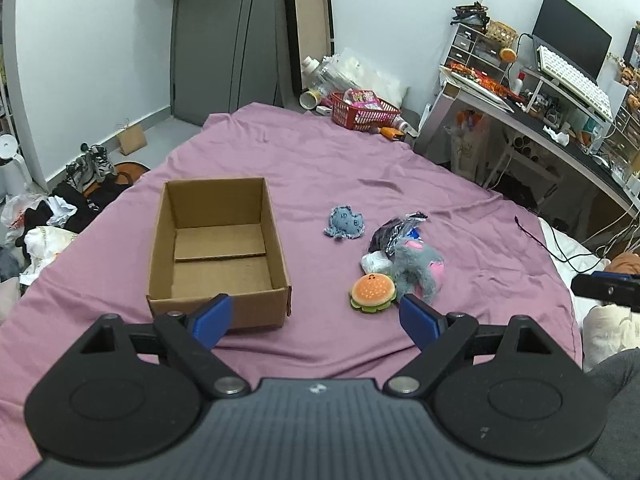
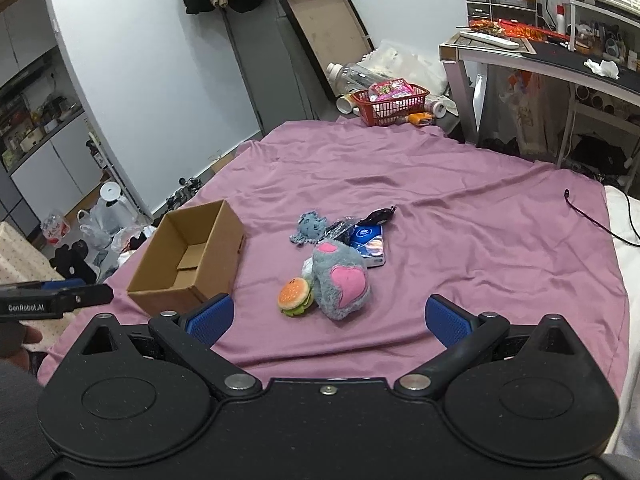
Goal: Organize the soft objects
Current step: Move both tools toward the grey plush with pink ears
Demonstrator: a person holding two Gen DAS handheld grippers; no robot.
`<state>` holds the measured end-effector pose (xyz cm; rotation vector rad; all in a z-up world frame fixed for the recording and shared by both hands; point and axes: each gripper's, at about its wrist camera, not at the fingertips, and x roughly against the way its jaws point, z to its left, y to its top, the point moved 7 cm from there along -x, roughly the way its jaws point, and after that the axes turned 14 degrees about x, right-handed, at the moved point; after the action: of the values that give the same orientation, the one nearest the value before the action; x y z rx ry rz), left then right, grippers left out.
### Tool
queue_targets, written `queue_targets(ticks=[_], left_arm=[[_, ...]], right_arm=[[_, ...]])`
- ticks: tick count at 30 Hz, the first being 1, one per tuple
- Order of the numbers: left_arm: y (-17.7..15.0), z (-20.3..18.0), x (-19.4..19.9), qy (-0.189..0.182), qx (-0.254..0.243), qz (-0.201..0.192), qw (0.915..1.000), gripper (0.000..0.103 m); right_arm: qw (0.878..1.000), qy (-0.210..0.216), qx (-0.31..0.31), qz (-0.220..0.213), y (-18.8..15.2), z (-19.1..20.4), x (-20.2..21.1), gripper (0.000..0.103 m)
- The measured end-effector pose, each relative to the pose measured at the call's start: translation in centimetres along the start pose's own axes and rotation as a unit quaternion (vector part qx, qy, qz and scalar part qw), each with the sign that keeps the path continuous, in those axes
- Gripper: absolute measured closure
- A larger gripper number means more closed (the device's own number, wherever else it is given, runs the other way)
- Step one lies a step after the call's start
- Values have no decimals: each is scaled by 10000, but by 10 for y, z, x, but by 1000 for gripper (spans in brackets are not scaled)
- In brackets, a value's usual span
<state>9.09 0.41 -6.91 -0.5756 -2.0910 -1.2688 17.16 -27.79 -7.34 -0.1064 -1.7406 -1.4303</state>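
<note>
You've got a matt, wrinkled purple cloth sheet [image 2: 460,208]. Cardboard box [image 1: 218,248]: plain brown, matt, raw cut edges. Grey plush [image 2: 340,280] is shaggy with smooth pink felt patches; burger toy [image 1: 373,292] is short-pile fabric. Blue tissue pack [image 2: 368,242] looks like glossy plastic film, hard to confirm. Your gripper pads [image 1: 212,320] are blue textured rubber on matt black plastic.

Left wrist view: looks forward and down along its own fingers from the near edge of the purple sheet [image 1: 320,152], cardboard box [image 1: 218,248] close ahead. Right wrist view: same direction, stationed further right, box [image 2: 188,260] off to its left. Both share the sheet, the box, the burger plush [image 1: 373,293] and the red basket [image 1: 366,114].
</note>
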Motion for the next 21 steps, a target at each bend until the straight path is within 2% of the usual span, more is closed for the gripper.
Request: queue_targets(ticks=[6, 12, 14, 18, 21], left_arm=[[6, -4, -24, -126, -131, 51, 9998, 14], [16, -13, -53, -352, -206, 169, 9990, 16], [20, -12, -60, -382, -236, 173, 9988, 16], [23, -11, -76, -467, -248, 222, 9984, 17], [22, -15, -86, -547, -319, 267, 9976, 18]], right_arm=[[9999, 72, 105, -48, 4, 3, -24, 1], [9996, 229, 190, 27, 5, 7, -51, 12], [9993, 320, 166, 76, 5, 8, -59, 20], [9991, 334, 172, 171, 4, 7, -76, 27], [9986, 403, 155, 322, 0, 8, -91, 38]])
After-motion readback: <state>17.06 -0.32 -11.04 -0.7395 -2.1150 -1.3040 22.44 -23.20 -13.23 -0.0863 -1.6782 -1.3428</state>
